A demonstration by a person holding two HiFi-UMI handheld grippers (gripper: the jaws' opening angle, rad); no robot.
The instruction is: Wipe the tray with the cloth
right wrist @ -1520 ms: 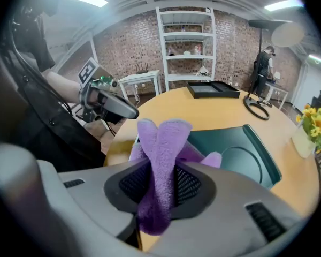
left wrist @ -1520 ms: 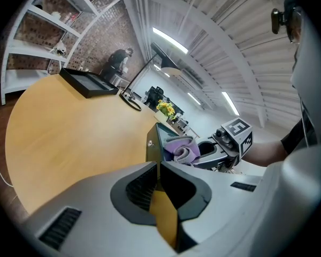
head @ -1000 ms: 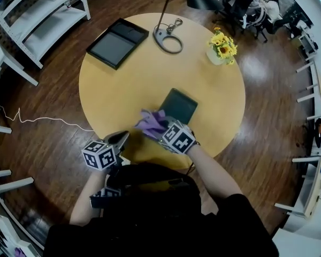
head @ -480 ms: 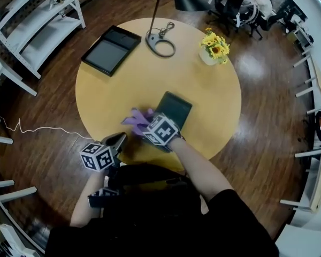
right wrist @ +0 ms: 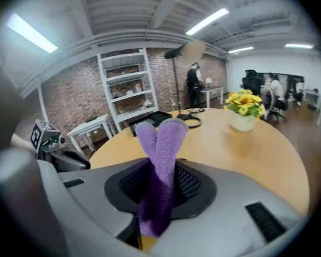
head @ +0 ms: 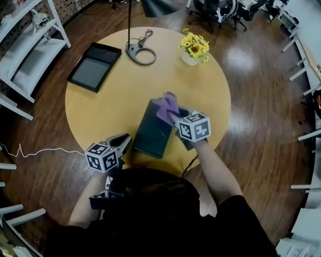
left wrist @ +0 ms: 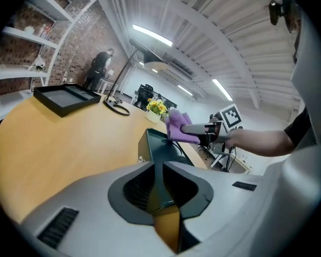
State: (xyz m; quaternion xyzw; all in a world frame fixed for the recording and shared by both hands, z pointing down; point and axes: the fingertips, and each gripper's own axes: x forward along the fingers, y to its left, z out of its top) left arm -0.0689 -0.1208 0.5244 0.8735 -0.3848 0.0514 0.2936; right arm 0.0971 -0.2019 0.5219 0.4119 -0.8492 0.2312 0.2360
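A dark tray (head: 150, 130) lies on the round wooden table (head: 96, 103), its near corner just ahead of my left gripper (head: 123, 141). In the left gripper view the jaws of the left gripper (left wrist: 160, 170) are opening. They show a narrow slit with nothing in it, and the tray (left wrist: 161, 146) stands beyond. My right gripper (head: 175, 115) is shut on the purple cloth (head: 167, 107), over the tray's far right edge. The folded cloth (right wrist: 159, 143) sticks up out of the right gripper (right wrist: 156, 199). Whether the cloth touches the tray is hidden.
A second black tray (head: 93, 66) sits at the table's far left. A lamp base (head: 140, 54) and a vase of yellow flowers (head: 194, 48) stand at the far side. White shelves (head: 21, 42) stand to the left, office chairs (head: 206, 4) beyond the table.
The right gripper has carried the cloth from the tray's left side to its far right edge. The tray now reaches closer to the left gripper, which has stayed at the table's near edge.
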